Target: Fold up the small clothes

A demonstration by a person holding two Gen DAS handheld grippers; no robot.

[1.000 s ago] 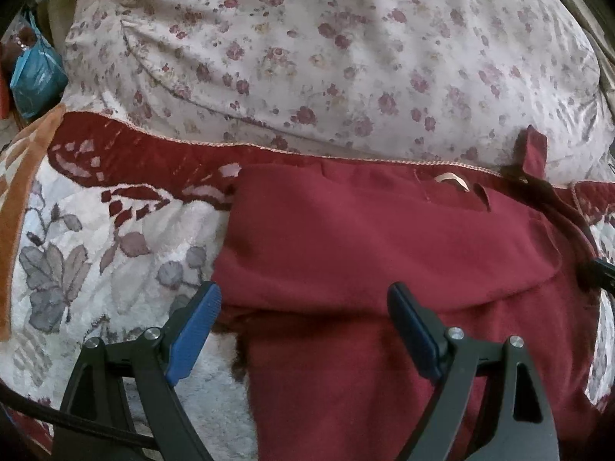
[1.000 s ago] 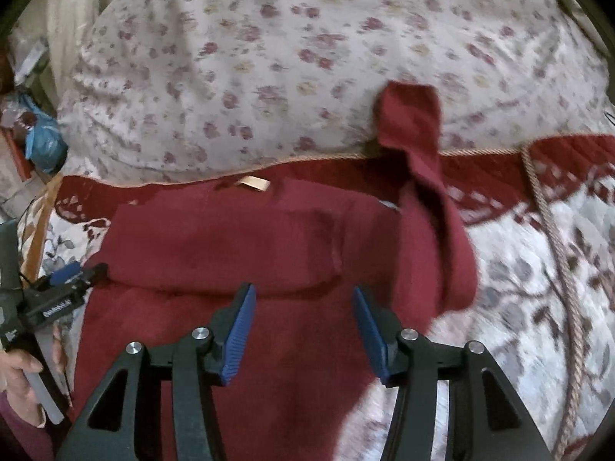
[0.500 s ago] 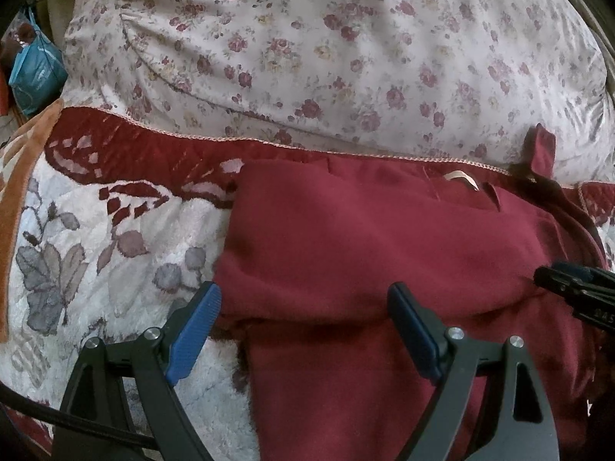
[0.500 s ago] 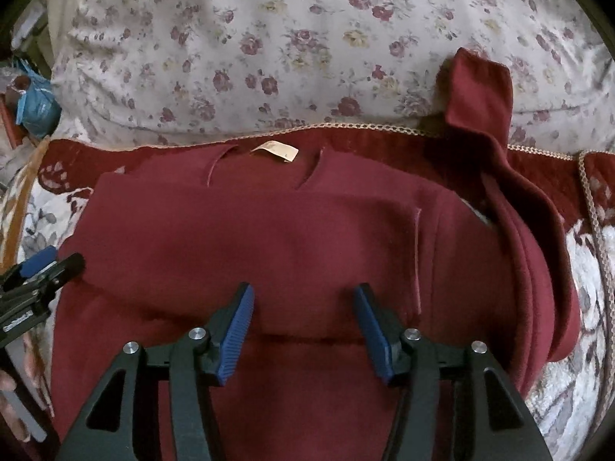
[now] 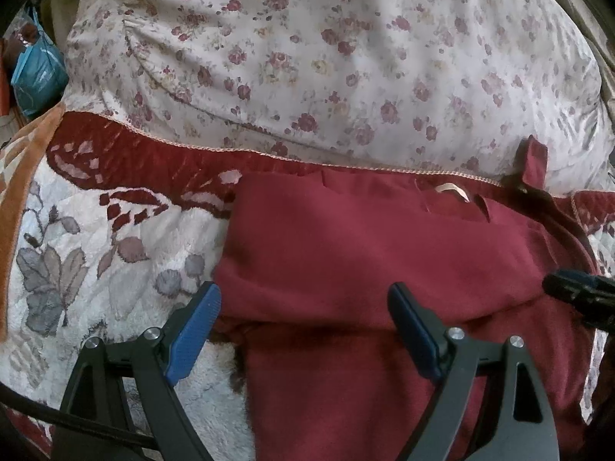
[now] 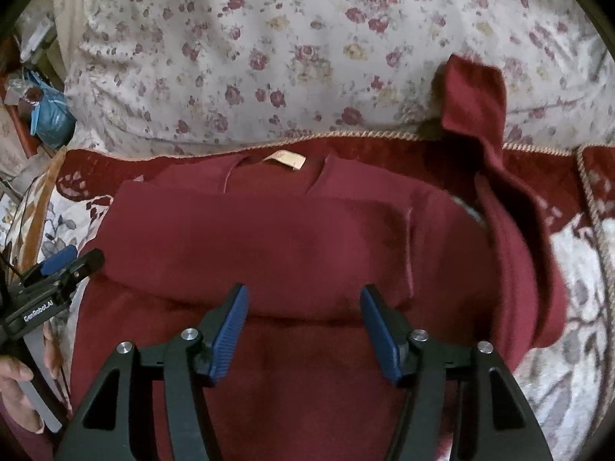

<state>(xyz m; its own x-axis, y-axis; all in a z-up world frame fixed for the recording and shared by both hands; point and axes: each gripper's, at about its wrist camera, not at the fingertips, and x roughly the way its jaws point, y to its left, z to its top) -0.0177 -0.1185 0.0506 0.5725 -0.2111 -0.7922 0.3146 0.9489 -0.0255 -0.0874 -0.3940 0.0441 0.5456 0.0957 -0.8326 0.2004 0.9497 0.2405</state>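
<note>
A dark red top (image 5: pixel 365 253) lies flat on a floral blanket (image 5: pixel 96 269), neck label (image 6: pixel 286 160) at the far edge. One sleeve is folded across its chest (image 6: pixel 269 246). The other sleeve (image 6: pixel 511 207) lies loose at the right, its cuff (image 6: pixel 474 92) resting up on the floral pillow. My left gripper (image 5: pixel 303 326) is open and empty over the top's left edge. My right gripper (image 6: pixel 303 322) is open and empty above the folded sleeve's near edge. The left gripper also shows in the right wrist view (image 6: pixel 57 272), and the right gripper's tip shows in the left wrist view (image 5: pixel 576 292).
A large floral pillow (image 5: pixel 326 57) rises behind the top. A blue bag (image 5: pixel 38 73) and clutter sit off the bed at the far left. A corded blanket edge (image 6: pixel 595 211) runs down the right side.
My right gripper has moved left, from near the loose right sleeve to over the middle of the top. The left gripper has stayed almost still. Both stay open.
</note>
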